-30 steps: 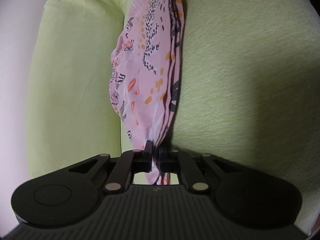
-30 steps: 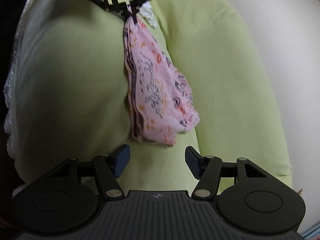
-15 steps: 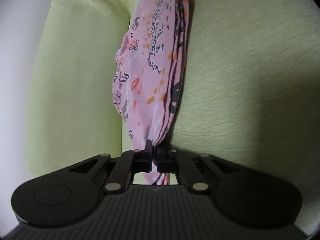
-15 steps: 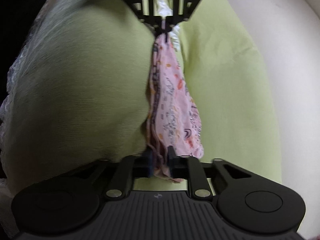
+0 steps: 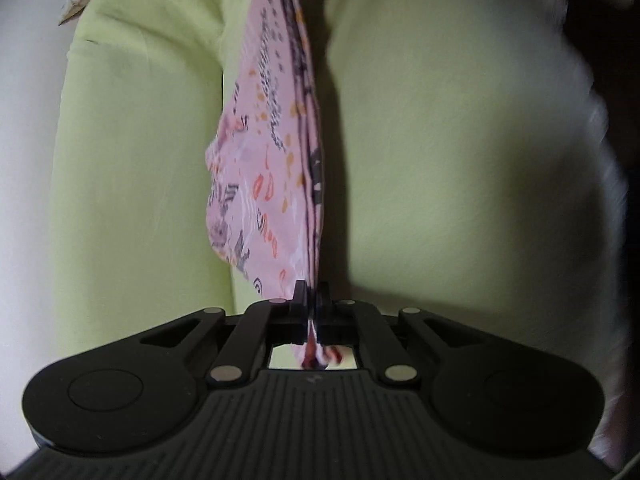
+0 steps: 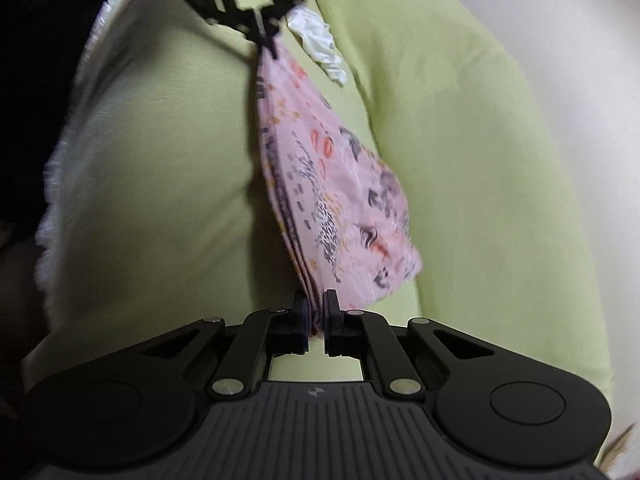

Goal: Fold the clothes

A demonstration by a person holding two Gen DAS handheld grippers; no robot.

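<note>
The right gripper (image 6: pixel 318 310) is clamped on one end of a pink patterned cloth (image 6: pixel 340 184), and the left gripper (image 6: pixel 264 38), seen at the far end of the right wrist view, is clamped on the other end. In its own view the left gripper (image 5: pixel 312 300) pinches the cloth (image 5: pixel 272 168) in the same way. The cloth runs taut between them, its long axis straight from one gripper to the other. The striped layered edge lies along that line, and the loose body sags off to one side. It hangs above a light green cover (image 6: pixel 152 168), with a small white cloth (image 6: pixel 320 48) lying near the far end. Neither gripper is nearer; each holds an end. Any fold now turns on bringing those two ends together along that line.
</note>
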